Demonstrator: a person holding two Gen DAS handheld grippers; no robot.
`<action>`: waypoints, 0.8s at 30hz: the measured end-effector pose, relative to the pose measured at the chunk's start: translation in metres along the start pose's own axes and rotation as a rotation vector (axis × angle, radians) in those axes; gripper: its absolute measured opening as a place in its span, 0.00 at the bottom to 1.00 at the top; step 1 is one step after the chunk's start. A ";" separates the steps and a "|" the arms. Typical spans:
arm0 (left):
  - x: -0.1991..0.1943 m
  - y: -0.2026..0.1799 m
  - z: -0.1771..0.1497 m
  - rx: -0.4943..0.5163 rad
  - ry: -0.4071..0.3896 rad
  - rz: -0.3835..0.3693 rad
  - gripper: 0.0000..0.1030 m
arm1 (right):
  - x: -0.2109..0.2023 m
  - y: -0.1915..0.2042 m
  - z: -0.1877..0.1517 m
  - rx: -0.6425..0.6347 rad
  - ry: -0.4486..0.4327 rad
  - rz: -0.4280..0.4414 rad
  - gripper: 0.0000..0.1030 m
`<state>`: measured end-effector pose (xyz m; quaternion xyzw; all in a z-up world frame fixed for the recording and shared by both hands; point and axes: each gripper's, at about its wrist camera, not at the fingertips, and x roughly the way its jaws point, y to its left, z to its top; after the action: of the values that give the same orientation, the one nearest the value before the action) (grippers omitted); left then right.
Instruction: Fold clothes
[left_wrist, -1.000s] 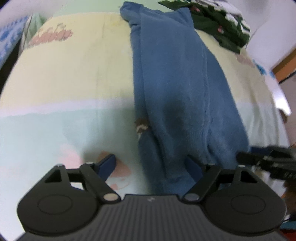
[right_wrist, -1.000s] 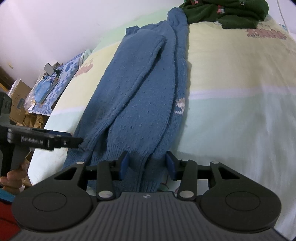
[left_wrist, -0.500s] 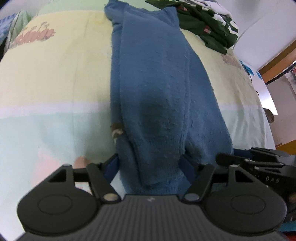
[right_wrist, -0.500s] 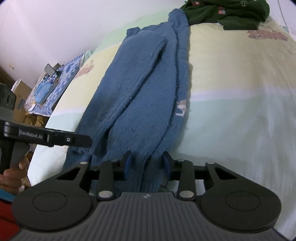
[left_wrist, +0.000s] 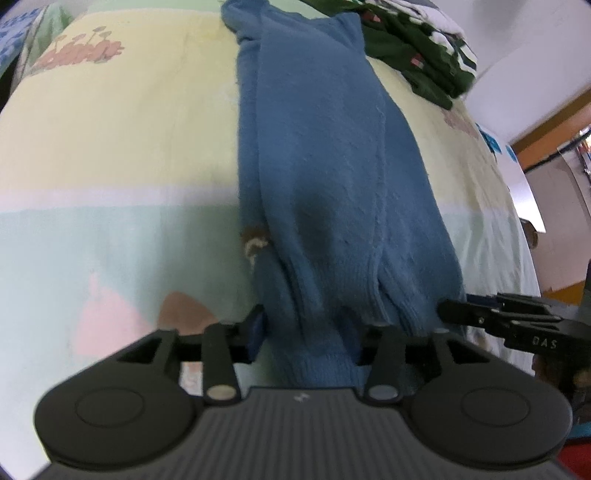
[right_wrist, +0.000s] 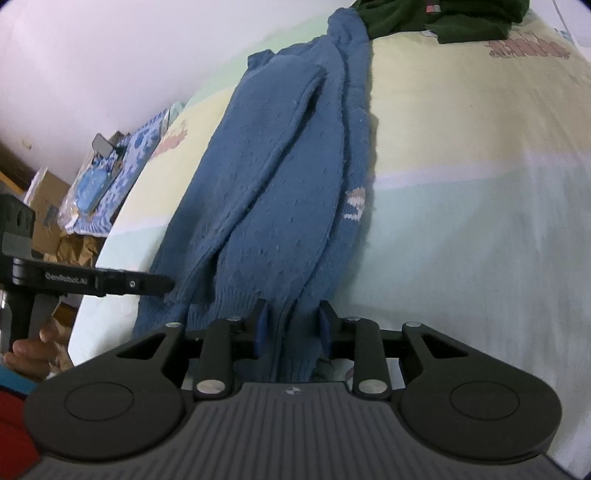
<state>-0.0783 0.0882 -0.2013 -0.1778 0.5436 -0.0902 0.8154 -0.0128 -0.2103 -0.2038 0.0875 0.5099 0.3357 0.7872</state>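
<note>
A blue knitted sweater (left_wrist: 332, 177) lies lengthwise on the bed, folded into a long strip, its hem at the near edge. My left gripper (left_wrist: 308, 332) is closing on the hem's left part, with cloth filling the gap between its blue pads. My right gripper (right_wrist: 291, 325) is shut on the hem's other part in the right wrist view, where the sweater (right_wrist: 280, 177) runs away from me. Each gripper shows in the other's view: the right one (left_wrist: 517, 321) and the left one (right_wrist: 110, 284).
A dark green garment (left_wrist: 417, 62) lies in a heap at the far end of the bed. The pastel cartoon sheet (left_wrist: 110, 166) covers the bed. Boxes and a blue patterned cloth (right_wrist: 99, 184) stand beside the bed. A doorway (left_wrist: 554, 147) is at the right.
My left gripper has moved right onto the sweater's hem and its fingers have closed in around it. My right gripper has tightened on the hem.
</note>
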 end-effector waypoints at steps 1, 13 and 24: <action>-0.001 -0.001 -0.002 0.013 0.000 0.002 0.56 | -0.001 0.001 -0.001 -0.008 0.006 -0.003 0.30; 0.001 0.003 -0.003 -0.017 -0.026 -0.066 0.57 | -0.001 -0.002 -0.003 0.027 -0.001 0.023 0.27; -0.004 -0.002 -0.006 -0.006 -0.044 0.022 0.17 | -0.004 -0.010 0.003 0.096 0.027 0.061 0.16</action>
<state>-0.0859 0.0865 -0.1989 -0.1763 0.5278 -0.0756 0.8274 -0.0066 -0.2200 -0.2039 0.1363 0.5330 0.3358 0.7646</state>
